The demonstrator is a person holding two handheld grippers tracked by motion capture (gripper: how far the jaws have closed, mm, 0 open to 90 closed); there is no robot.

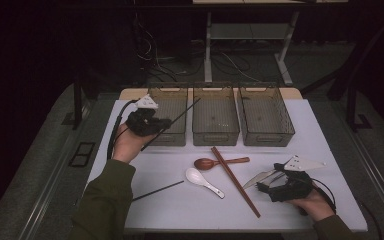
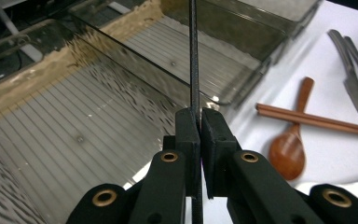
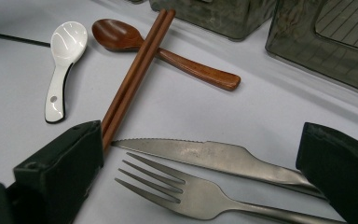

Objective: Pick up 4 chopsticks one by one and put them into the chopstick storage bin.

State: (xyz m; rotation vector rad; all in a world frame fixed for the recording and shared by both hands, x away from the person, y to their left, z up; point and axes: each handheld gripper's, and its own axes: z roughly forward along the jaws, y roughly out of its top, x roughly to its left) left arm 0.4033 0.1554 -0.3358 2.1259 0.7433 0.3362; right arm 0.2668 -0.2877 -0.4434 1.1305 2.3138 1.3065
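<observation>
While clamped in the left gripper (image 1: 166, 123), black chopstick (image 1: 172, 125) poised over left bin (image 1: 179, 136), aslant across its rim: drop-off step, by the look. Next: tip downward, then release inside. Right gripper (image 3: 200, 163) spread wide, flanking knife (image 3: 205, 154) and fork (image 3: 186, 191) on table (image 1: 300, 125).

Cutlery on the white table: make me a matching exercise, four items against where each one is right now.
Items
1. thin black chopstick
2. white ceramic spoon
3. pair of brown wooden chopsticks
4. steel knife with a serrated edge

Places
A. lying across the handle of the brown wooden spoon
B. clamped in the left gripper, above the clear bins
C. on the table between the open jaws of the right gripper, beside the steel fork
D. lying alone, bowl up, left of the brown wooden spoon in the right gripper view

Pairs: 1-B, 2-D, 3-A, 4-C
</observation>
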